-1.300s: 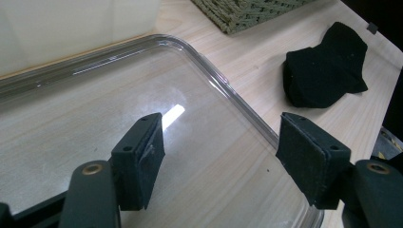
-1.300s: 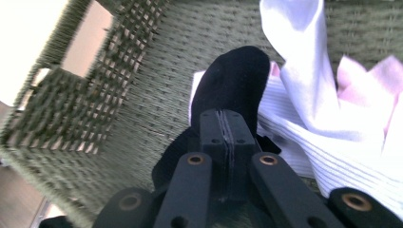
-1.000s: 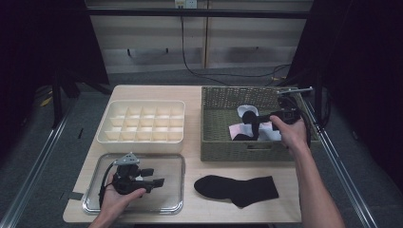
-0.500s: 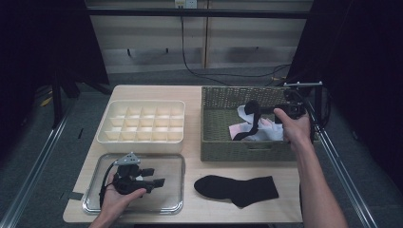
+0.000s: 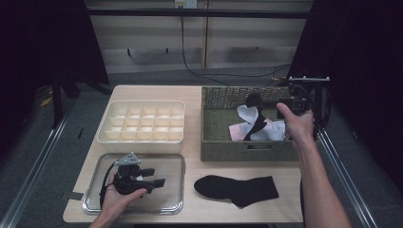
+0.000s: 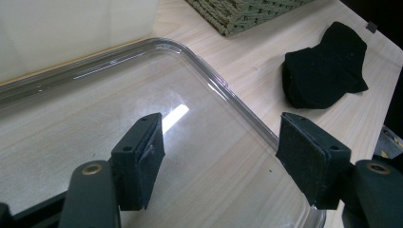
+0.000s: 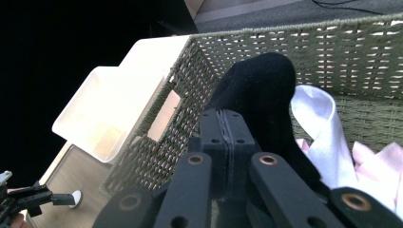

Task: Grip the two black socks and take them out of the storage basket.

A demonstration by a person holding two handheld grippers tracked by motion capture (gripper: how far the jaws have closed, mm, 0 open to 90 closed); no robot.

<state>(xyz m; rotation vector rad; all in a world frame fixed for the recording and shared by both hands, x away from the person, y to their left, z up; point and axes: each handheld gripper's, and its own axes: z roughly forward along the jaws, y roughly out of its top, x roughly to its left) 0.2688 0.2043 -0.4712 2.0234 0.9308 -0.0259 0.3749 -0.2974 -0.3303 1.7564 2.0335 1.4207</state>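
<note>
Gripping black sock (image 5: 255, 118), right tool (image 5: 266, 105) over wicker basket (image 5: 223, 142); no legible writing.

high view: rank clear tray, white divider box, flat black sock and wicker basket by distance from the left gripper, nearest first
1. Clear tray: directly under the left gripper.
2. White divider box: just beyond the tray, at the table's far left.
3. Flat black sock: on the table to the right of the tray.
4. Wicker basket: far right.
Items 2 and 3 are close.

R gripper (image 5: 266, 105) is holding a black sock (image 5: 254, 116) above the wicker basket (image 5: 223, 142); L gripper (image 5: 154, 178) is resting over clear tray (image 5: 173, 159). 2nd black sock (image 5: 237, 189) is lying on table (image 5: 190, 95).
</note>
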